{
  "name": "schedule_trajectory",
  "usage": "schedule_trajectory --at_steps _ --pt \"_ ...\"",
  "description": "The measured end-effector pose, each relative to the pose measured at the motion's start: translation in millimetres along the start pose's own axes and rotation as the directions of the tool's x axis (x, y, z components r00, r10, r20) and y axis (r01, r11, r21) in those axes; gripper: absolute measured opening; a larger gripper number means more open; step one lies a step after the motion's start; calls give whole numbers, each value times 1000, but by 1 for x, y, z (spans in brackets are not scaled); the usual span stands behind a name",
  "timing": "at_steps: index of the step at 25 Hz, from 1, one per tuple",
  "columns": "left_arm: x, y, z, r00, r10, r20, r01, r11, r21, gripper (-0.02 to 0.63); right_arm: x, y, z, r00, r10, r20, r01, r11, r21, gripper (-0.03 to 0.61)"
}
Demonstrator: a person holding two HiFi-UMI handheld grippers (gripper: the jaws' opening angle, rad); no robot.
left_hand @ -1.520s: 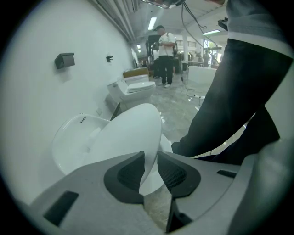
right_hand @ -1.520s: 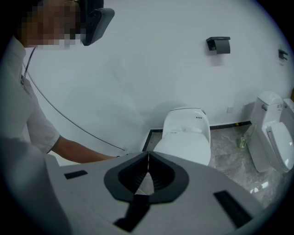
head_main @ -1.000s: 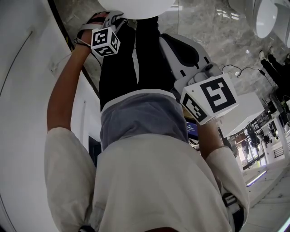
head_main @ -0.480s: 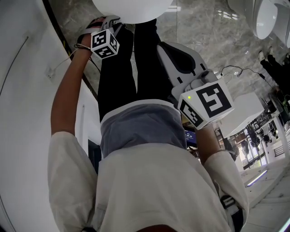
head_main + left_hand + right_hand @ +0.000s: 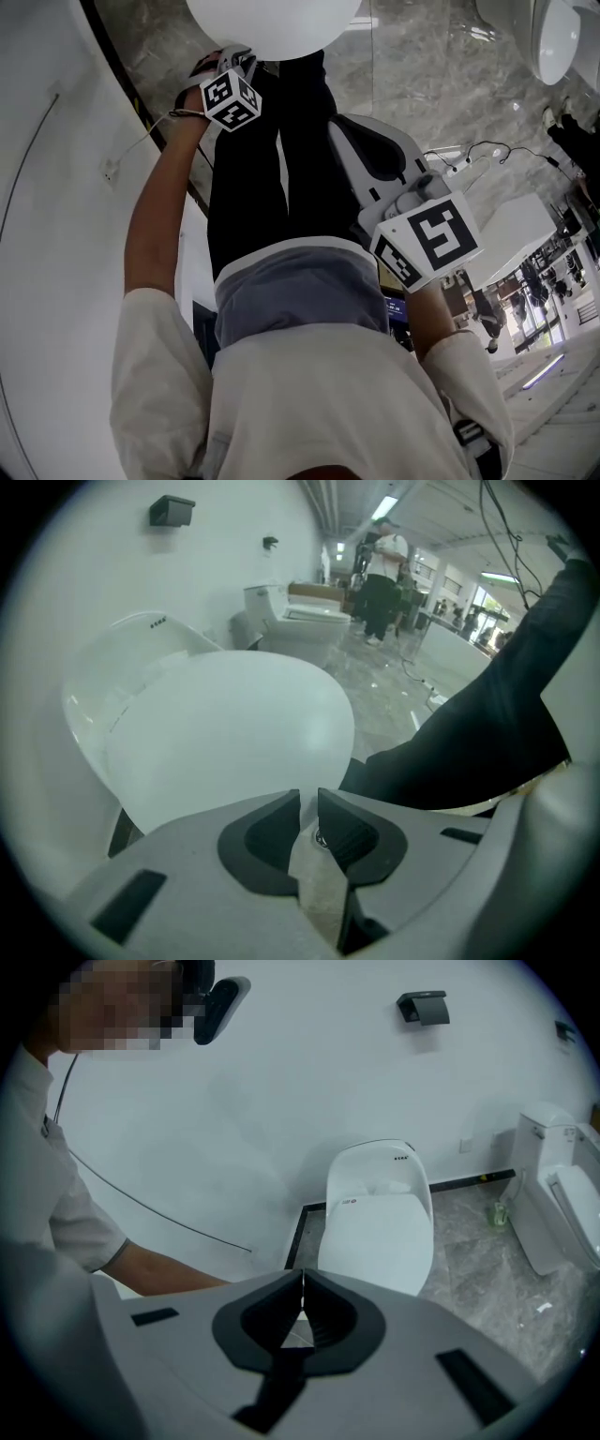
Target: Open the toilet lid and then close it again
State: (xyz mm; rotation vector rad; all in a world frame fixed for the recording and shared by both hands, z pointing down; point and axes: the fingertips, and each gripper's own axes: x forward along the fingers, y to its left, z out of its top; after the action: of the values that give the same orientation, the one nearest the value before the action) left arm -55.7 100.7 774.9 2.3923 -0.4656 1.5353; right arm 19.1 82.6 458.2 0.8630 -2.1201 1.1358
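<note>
While toilet lid (image 5: 225, 733) hangs part-raised, left gripper (image 5: 308, 801): jaws a thin slit, have just been closing, nothing pinched between them, tips right at lid's front edge
lid position: tilted, not flat yet
right gripper (image 5: 302, 1277): jaws together, empty, well back from lid
progress: opening looks done; lowering to flat remains

At 12 o'clock, the glossy white oval toilet lid (image 5: 272, 19) sits against veined grey marble floor tiles (image 5: 441, 75) and a white wall (image 5: 56, 281) with a black skirting strip (image 5: 119, 66). The person's trousers (image 5: 253, 187) are black and the shirt (image 5: 309, 403) off-white. The cube (image 5: 431, 234) on the grey right gripper (image 5: 302, 1274) bears black-and-white squares.
</note>
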Motion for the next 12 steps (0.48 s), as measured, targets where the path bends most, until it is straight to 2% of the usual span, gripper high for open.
schedule_trajectory --at_steps 2,6,12 --pt "7 2 -2 1000 18 -10 -18 999 -36 52 2 -2 -4 1000 -3 -5 3 1000 9 11" --pt "25 3 -9 998 61 -32 -62 997 -35 51 8 -5 -12 1000 -19 -21 19 1000 4 11" --pt "36 7 -16 991 133 -27 -135 987 -88 51 14 -13 -24 999 -22 -35 22 999 24 11"
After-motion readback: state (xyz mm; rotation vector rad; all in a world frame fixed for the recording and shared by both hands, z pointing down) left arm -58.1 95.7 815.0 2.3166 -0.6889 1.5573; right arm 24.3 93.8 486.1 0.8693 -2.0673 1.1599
